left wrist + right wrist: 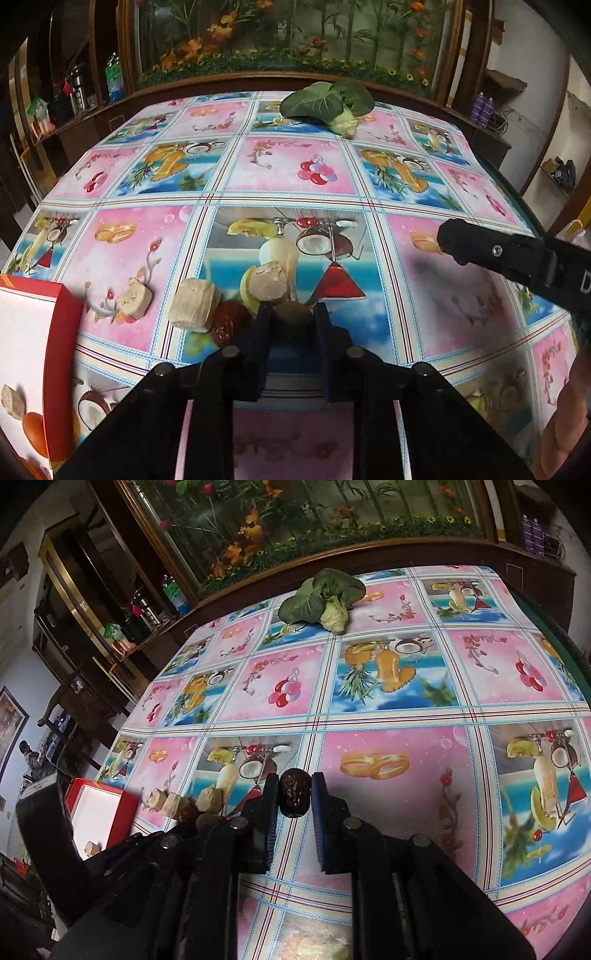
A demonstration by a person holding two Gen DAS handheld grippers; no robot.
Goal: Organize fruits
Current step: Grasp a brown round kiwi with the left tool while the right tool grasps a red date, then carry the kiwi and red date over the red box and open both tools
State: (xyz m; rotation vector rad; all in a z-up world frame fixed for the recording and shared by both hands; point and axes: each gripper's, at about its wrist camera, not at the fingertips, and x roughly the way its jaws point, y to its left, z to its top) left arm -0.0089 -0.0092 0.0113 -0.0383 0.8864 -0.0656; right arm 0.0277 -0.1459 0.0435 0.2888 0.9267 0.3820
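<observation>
Lifting the small brown fruit (293,317) straight up, clamped between the left gripper (291,314) jaws, avoids the date (229,321) beside them, while the right gripper (294,794) holds a dark wrinkled date (293,794).

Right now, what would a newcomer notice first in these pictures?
The loud fruit-print tablecloth, with a leafy green vegetable at its far edge. Nearer, the left claw grips a brown round fruit beside pale chunks; the right claw holds a dark wrinkled date.

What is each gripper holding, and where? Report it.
Left gripper pinches a brown round fruit by its sides; right gripper pinches a dark date by its sides.
</observation>
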